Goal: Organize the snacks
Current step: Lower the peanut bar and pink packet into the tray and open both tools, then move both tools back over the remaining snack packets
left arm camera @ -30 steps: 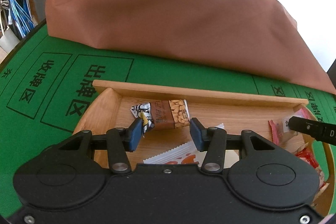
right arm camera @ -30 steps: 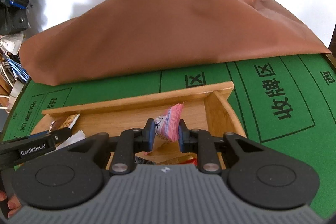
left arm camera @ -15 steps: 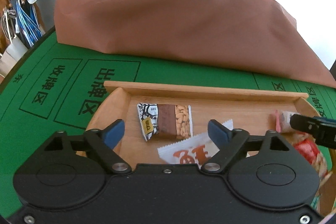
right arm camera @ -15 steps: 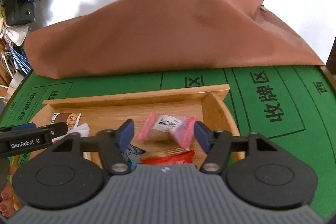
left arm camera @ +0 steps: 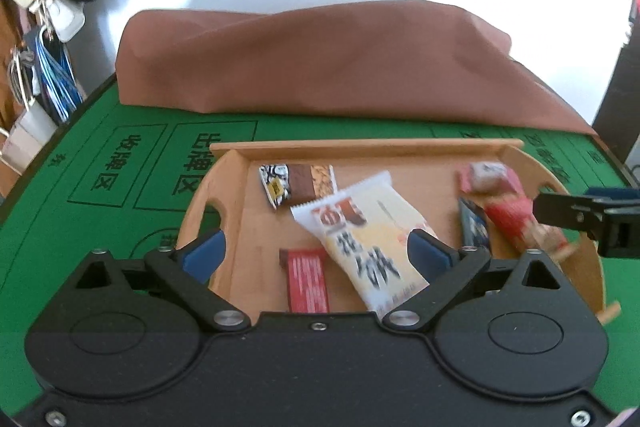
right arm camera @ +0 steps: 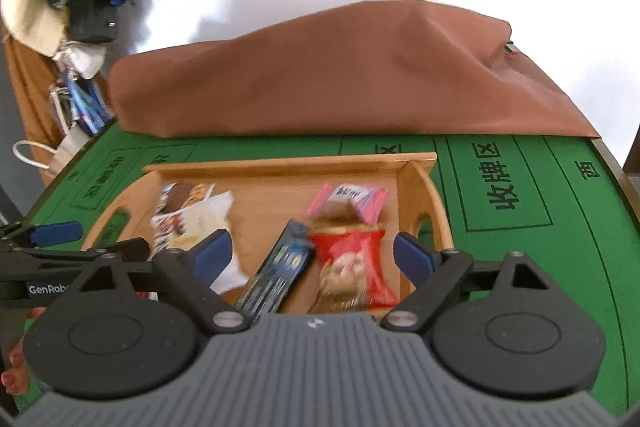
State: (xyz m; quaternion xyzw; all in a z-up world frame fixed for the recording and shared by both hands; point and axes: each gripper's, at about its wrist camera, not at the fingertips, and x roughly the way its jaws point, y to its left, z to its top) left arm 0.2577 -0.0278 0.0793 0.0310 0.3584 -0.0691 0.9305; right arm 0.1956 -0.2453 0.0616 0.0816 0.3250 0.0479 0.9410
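Left wrist view gives me the snacks in the wooden tray (left arm camera: 224,183) on the green table (left arm camera: 100,147): nut bar (left arm camera: 298,183), white packet (left arm camera: 360,239), red bar (left arm camera: 308,279). My left gripper (left arm camera: 316,253) and right gripper (right arm camera: 312,259) hang over them, both jaws opening wide, gripping nothing.

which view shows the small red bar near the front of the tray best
The left wrist view. There the small red bar lies in plain sight on the tray floor, between the open fingers of the left hand-held gripper. In the right wrist view it does not show; the left hand-held gripper's arm and the white packet cover that area.
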